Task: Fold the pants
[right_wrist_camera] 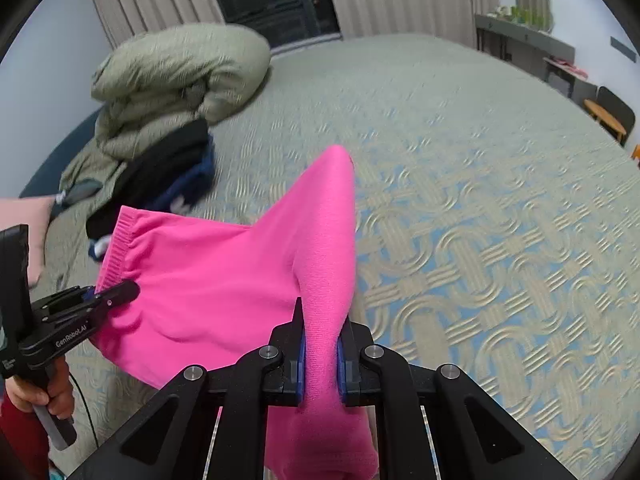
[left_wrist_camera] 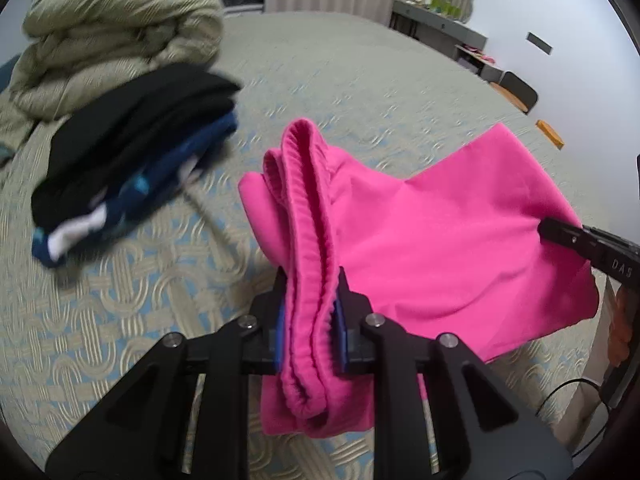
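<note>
The pink pants [left_wrist_camera: 432, 240] are folded into a short stack and held up above the bed between both grippers. My left gripper [left_wrist_camera: 310, 280] is shut on the ribbed waistband end, which bunches between its blue pads. My right gripper [right_wrist_camera: 322, 316] is shut on the opposite end of the pink pants [right_wrist_camera: 224, 280]. The right gripper's tip shows at the right in the left wrist view [left_wrist_camera: 560, 232]. The left gripper shows at the left in the right wrist view [right_wrist_camera: 116, 294].
A stack of folded dark clothes [left_wrist_camera: 132, 148] lies on the patterned bedspread [left_wrist_camera: 100, 320] to the left. A rolled olive duvet [left_wrist_camera: 120, 32] sits behind it. A desk [left_wrist_camera: 440, 24] and chair [left_wrist_camera: 516, 92] stand by the far wall.
</note>
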The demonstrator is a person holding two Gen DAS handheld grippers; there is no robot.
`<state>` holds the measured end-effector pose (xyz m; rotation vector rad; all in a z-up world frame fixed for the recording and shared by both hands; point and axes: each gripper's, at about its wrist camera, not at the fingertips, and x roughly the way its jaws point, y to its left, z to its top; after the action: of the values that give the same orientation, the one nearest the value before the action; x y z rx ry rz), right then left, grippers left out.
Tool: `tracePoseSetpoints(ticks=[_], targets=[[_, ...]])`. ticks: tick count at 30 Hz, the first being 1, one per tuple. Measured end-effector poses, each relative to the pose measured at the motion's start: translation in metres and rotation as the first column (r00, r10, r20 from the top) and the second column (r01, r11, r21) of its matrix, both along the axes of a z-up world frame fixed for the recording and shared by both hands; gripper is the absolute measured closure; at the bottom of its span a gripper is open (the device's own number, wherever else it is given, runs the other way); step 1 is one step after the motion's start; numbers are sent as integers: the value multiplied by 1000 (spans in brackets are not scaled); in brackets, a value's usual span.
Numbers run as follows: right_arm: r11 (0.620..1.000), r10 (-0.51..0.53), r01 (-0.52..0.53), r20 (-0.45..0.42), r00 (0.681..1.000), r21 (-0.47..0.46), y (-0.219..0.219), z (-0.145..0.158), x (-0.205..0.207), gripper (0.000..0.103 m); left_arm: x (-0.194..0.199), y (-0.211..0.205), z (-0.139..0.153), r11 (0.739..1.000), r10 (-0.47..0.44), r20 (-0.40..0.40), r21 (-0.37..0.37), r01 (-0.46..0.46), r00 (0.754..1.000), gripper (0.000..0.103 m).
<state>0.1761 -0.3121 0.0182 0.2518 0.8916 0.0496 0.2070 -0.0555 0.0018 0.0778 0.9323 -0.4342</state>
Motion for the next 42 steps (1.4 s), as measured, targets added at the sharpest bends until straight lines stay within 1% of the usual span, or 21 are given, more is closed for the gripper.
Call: tracePoseSetpoints(ticks=[8, 11, 15, 18, 19, 20, 21, 22, 23, 24, 25, 26, 27, 29, 30, 32, 33, 35, 36, 38, 42], targets=[[995, -99, 101, 115, 988, -11, -66, 57, 8, 93, 35, -66, 46, 995, -83, 62, -46, 85, 995, 82], [989, -147, 146, 164, 975, 15, -97, 77, 19, 93, 54, -98, 66, 992, -112, 102, -39, 116, 989, 82], [979, -205, 206, 195, 959, 16, -135, 93, 42, 93, 92, -149, 88, 989, -144, 156, -19, 149, 977, 82], [968, -250, 247, 202, 947, 38, -163, 98, 65, 93, 122, -188, 101, 989, -148, 203, 9, 149, 968, 81], [964, -266, 263, 207, 941, 43, -173, 99, 76, 93, 137, -202, 104, 992, -128, 227, 11, 129, 965, 80], [957, -287, 287, 228, 930, 37, -185, 99, 93, 92, 153, -215, 103, 995, -98, 253, 26, 95, 963, 72], [949, -309, 316, 247, 919, 10, -195, 95, 105, 91, 166, -226, 97, 996, -70, 282, 66, 54, 957, 48], [931, -342, 363, 245, 907, -42, -204, 84, 119, 81, 181, -237, 85, 987, -29, 296, 161, -20, 955, 31], [895, -404, 429, 188, 895, -120, -214, 67, 136, 56, 197, -246, 66, 957, 11, 276, 277, -91, 961, 15], [867, -451, 466, 118, 885, -179, -221, 52, 147, 46, 205, -250, 50, 933, 21, 247, 342, -107, 969, 15], [830, -512, 487, -23, 859, -271, -233, 19, 162, 45, 211, -251, 31, 911, 17, 206, 400, -100, 978, 16], [824, -528, 483, -93, 844, -297, -240, -3, 165, 48, 211, -245, 9, 900, 0, 174, 428, -76, 985, 17], [827, -531, 483, -117, 839, -288, -242, -16, 163, 48, 209, -240, -2, 901, -12, 164, 429, -60, 986, 17], [848, -521, 492, -146, 841, -197, -249, -45, 146, 48, 201, -222, -28, 906, -43, 138, 423, -20, 990, 17], [852, -521, 498, -161, 838, -164, -250, -54, 139, 48, 199, -212, -42, 900, -48, 114, 437, -7, 992, 17], [846, -532, 523, -208, 821, -102, -253, -70, 121, 48, 195, -198, -56, 899, -42, 80, 438, 3, 996, 17], [843, -536, 531, -212, 817, -87, -252, -72, 115, 48, 194, -193, -56, 907, -41, 71, 420, 7, 997, 18], [843, -536, 532, -191, 822, -76, -247, -67, 106, 48, 191, -186, -50, 928, -37, 72, 373, 8, 997, 18], [846, -532, 528, -179, 828, -75, -242, -63, 104, 48, 187, -181, -41, 943, -34, 80, 332, 6, 996, 18], [864, -503, 498, -135, 854, -72, -225, -42, 98, 48, 177, -175, -23, 962, -35, 97, 271, 7, 995, 18], [881, -470, 462, -75, 880, -98, -185, -4, 90, 48, 154, -169, 12, 984, -50, 137, 179, 25, 989, 18]])
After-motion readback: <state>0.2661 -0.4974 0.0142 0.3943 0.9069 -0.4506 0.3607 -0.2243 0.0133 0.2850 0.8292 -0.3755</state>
